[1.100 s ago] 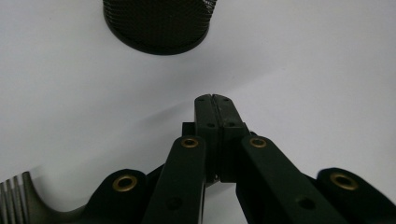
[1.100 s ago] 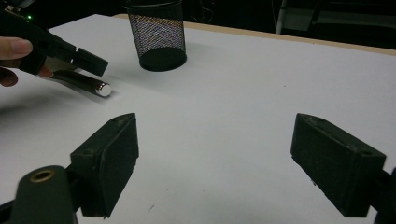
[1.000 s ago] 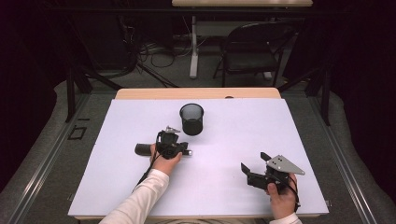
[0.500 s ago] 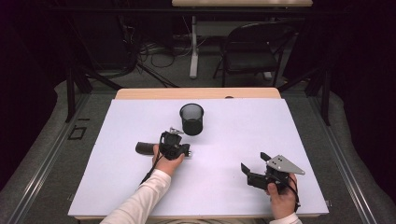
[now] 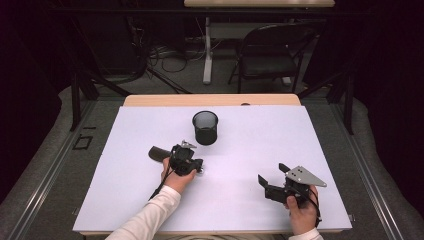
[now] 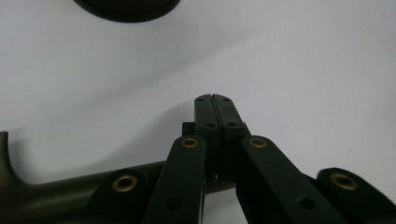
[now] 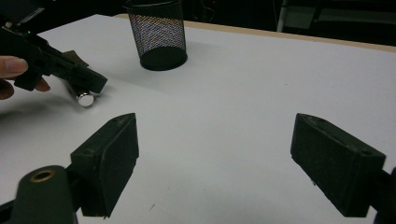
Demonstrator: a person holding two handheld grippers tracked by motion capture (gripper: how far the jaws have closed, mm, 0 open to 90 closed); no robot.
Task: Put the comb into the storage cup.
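Observation:
A black mesh cup (image 5: 205,127) stands upright at the table's far middle, and its base (image 6: 126,7) is at the top of the left gripper view. A dark long tool (image 5: 157,153) with a silver end (image 7: 85,99) lies on the white sheet. My left gripper (image 5: 199,166) sits low over it, shut, its pads meeting (image 6: 215,97) with nothing between the tips. The tool's dark handle (image 6: 70,196) passes under the jaws. My right gripper (image 5: 271,175) rests near the front right, open and empty (image 7: 215,126), facing the cup (image 7: 159,32).
A white sheet (image 5: 250,140) covers the table, with a wooden strip along its far edge (image 5: 210,100). Beyond it stand a black chair (image 5: 272,55) and a table leg (image 5: 207,50) with cables on the floor.
My left gripper has shifted very slightly toward the right and the front. The right gripper has stayed in place.

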